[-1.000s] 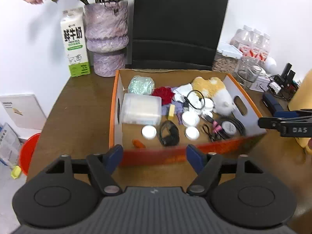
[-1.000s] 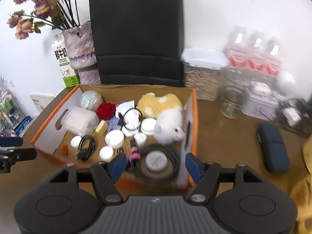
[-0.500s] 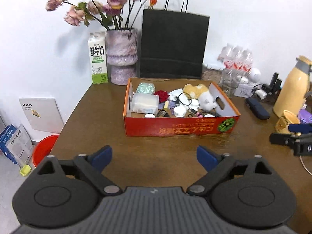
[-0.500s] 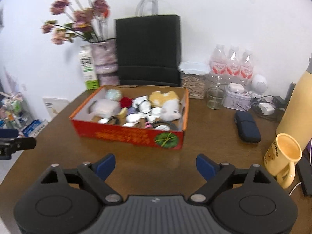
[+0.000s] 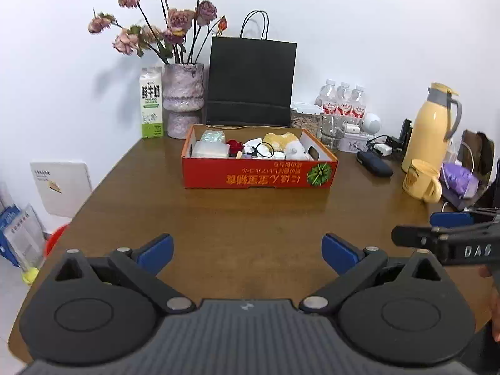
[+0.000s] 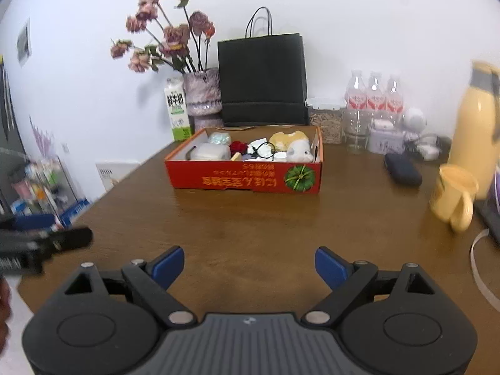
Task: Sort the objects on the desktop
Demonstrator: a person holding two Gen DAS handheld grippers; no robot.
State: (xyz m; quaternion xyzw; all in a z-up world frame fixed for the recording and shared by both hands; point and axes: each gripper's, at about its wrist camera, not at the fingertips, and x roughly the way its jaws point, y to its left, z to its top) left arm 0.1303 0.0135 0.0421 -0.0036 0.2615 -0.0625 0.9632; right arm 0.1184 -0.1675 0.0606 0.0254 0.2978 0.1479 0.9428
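Both grippers are hanging over the near part of the brown wooden counter point(image 5: 250, 218), well apart from the red cardboard box point(image 5: 259, 176), which is sitting mid-counter packed with small desktop objects, a yellow-and-white plush toy point(image 5: 282, 143) among them. The left gripper point(image 5: 247, 250) is opening, its blue-padded jaws spreading wide with nothing between them. The right gripper point(image 6: 248, 265) is standing spread and empty too, with a yellow mug point(image 6: 453, 198) off to its right.

Both wrist views face the box point(image 5: 259, 175), set back, side by side
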